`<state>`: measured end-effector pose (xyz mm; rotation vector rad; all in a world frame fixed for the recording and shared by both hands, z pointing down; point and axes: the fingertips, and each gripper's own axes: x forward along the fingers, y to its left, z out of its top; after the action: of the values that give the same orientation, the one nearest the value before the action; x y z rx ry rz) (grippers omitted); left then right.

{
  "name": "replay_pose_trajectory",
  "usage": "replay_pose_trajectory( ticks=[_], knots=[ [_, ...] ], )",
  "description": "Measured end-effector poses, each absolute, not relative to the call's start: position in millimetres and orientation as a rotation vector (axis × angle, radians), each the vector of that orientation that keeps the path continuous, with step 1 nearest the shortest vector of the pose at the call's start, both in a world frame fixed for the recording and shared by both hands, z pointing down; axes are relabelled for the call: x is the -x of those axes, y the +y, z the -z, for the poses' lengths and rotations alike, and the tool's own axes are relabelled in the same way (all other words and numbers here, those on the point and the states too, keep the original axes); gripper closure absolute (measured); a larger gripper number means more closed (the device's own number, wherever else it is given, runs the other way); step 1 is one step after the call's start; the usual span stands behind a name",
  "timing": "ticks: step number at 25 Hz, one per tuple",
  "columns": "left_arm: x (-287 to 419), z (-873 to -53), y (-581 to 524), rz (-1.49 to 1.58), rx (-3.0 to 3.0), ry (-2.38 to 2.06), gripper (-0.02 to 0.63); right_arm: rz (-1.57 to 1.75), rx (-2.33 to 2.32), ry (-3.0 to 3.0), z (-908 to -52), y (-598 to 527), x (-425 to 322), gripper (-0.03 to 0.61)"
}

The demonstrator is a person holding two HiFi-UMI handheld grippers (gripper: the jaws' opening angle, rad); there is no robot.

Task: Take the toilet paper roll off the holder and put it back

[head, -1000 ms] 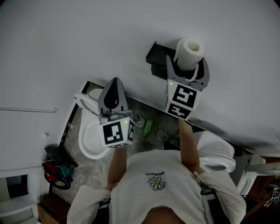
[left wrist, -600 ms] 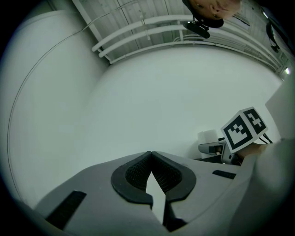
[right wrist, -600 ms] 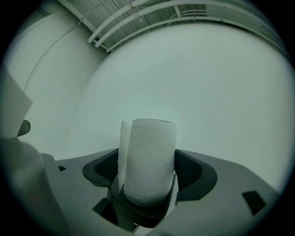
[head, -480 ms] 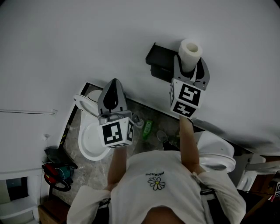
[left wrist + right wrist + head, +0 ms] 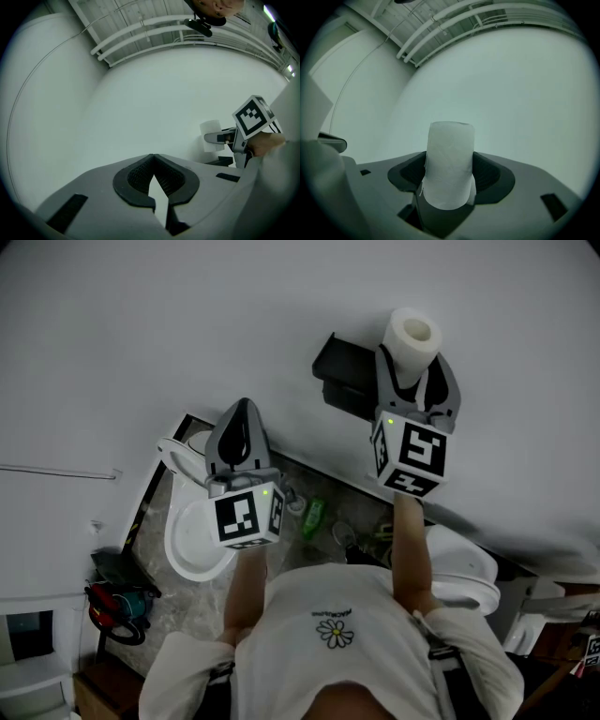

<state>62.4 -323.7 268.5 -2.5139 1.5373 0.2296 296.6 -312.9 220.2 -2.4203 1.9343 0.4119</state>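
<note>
The white toilet paper roll stands upright between the pads of my right gripper, close to the white wall. The jaws are closing and both pads touch the roll's sides. The black holder is fixed to the wall just left of the roll, and the roll is apart from it. My left gripper hovers lower left of the holder, shut with nothing in it. The left gripper view shows the roll far right, in the right gripper.
Below on the stone floor are a white toilet bowl under the left gripper, a second white toilet at the right, a green bottle between them, and red and black gear at the lower left. The wall fills the upper view.
The right gripper has closed in on the roll and shifted slightly up and right with it, away from the holder. The left gripper has barely moved.
</note>
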Motion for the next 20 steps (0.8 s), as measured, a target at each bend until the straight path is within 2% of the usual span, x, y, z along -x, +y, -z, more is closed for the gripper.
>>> replay_pose_trajectory(
  ticks=[5,10,20],
  knots=[
    [-43,-241,-324,-0.252,2.421,1.564,0.597,-0.53,2.231,1.985,-178,-303,-280,0.272],
    [-15,-227,-323,-0.242,2.34,1.612,0.597,-0.655,1.977,2.091,-153,-290,-228,0.272],
    [53,-230,-287,-0.236,2.211,1.739,0.597,-0.708,1.725,2.265,-194,-268,-142,0.273]
  ],
)
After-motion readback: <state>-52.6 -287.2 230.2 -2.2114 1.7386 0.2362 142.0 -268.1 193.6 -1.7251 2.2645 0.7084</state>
